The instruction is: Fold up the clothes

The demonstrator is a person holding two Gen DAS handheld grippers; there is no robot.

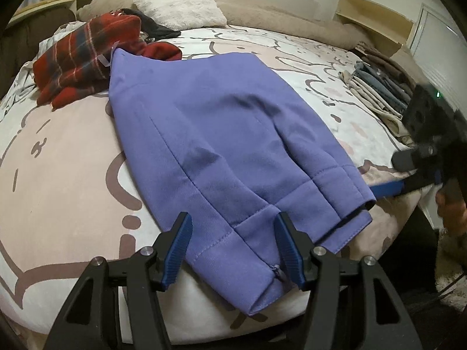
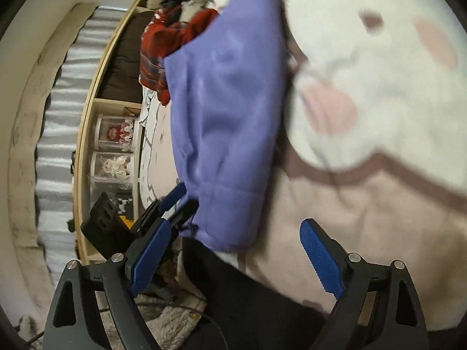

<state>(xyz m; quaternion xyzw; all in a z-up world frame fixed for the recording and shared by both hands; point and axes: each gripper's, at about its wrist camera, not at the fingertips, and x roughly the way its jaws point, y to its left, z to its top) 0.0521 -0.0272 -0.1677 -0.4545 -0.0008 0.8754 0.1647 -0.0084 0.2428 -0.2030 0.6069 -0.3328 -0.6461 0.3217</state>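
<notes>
A purple garment (image 1: 221,134) lies flat on the bed, its hem toward me; it also shows in the right wrist view (image 2: 230,110). My left gripper (image 1: 233,248) is open, its blue pads either side of the hem's near corner, which lies between them. My right gripper (image 2: 233,259) is open and empty, turned on its side just off the bed's edge, near the garment's hem. The right gripper also shows in the left wrist view (image 1: 408,175) at the garment's right corner.
A red plaid garment (image 1: 84,58) lies crumpled at the far left of the bed (image 1: 58,157). A stack of folded clothes (image 1: 382,87) sits at the right edge. Pillows (image 1: 181,5) lie at the head. Shelves with jars (image 2: 116,134) stand beyond the bed.
</notes>
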